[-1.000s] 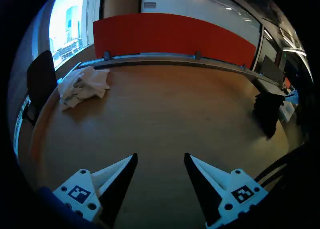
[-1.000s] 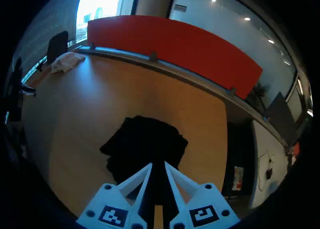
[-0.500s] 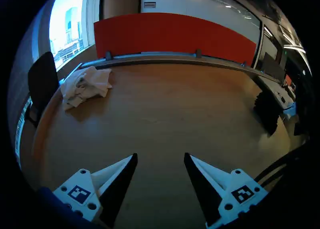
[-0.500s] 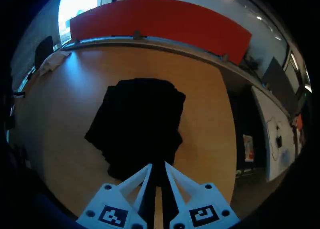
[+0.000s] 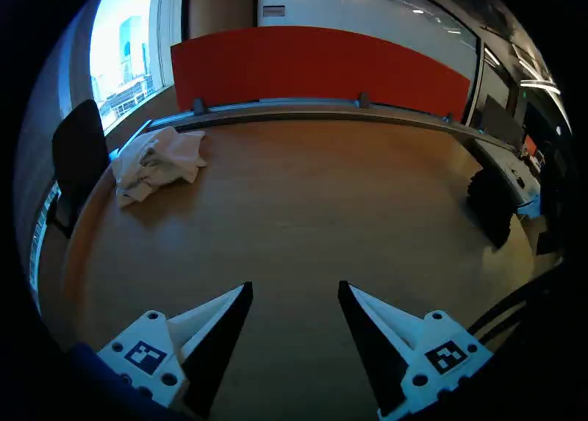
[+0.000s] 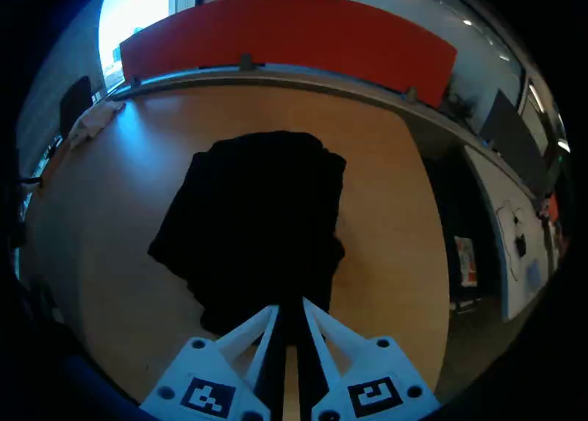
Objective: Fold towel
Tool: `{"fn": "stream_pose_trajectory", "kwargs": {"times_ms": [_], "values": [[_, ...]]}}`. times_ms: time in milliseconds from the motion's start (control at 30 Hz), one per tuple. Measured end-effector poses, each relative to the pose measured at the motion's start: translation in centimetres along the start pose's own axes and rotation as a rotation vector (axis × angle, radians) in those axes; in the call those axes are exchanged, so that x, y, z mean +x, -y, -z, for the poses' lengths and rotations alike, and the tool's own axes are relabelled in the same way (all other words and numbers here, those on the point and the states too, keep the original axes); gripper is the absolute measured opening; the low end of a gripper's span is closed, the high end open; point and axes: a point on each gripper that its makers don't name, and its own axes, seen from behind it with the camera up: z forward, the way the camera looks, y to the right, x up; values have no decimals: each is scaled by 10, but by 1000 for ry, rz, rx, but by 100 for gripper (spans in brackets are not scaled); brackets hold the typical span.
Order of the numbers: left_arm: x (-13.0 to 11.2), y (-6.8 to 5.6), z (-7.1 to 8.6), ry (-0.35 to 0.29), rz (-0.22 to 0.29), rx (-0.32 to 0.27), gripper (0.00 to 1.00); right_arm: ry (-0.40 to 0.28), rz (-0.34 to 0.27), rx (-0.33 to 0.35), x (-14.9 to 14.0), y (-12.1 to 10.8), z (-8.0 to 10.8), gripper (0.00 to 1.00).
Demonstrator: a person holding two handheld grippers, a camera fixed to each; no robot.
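Wooden desk (image 5: 309, 193) backed by a red partition (image 5: 323, 65). Black towel (image 6: 257, 215) flat, straight ahead of right gripper (image 6: 290, 305), long axis running away from it, near edge pinched between almost-closed tips. Left gripper (image 5: 294, 283) spread wide, empty, well apart from towel.

R gripper (image 6: 290, 325) pinches near edge of crumpled black cloth towel (image 6: 257, 215). Light wooden tabletop (image 6: 382, 222) lies beneath (long red partition panel (image 6: 294, 31) at its far edge).

On my light wooden desk (image 5: 294, 200) there's a black towel (image 6: 257, 222) spread out kinda rumpled toward the right side, and a crumpled white cloth (image 5: 158, 160) way off at the far-left corner.
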Motion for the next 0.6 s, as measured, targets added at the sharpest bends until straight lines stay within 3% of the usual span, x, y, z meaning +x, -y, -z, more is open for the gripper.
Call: {"fn": "stream_pose_trajectory", "kwargs": {"times_ms": [600], "values": [[1, 1, 0, -3, 4, 7, 86, -26, -1, 1, 3, 2, 3, 6]]}}
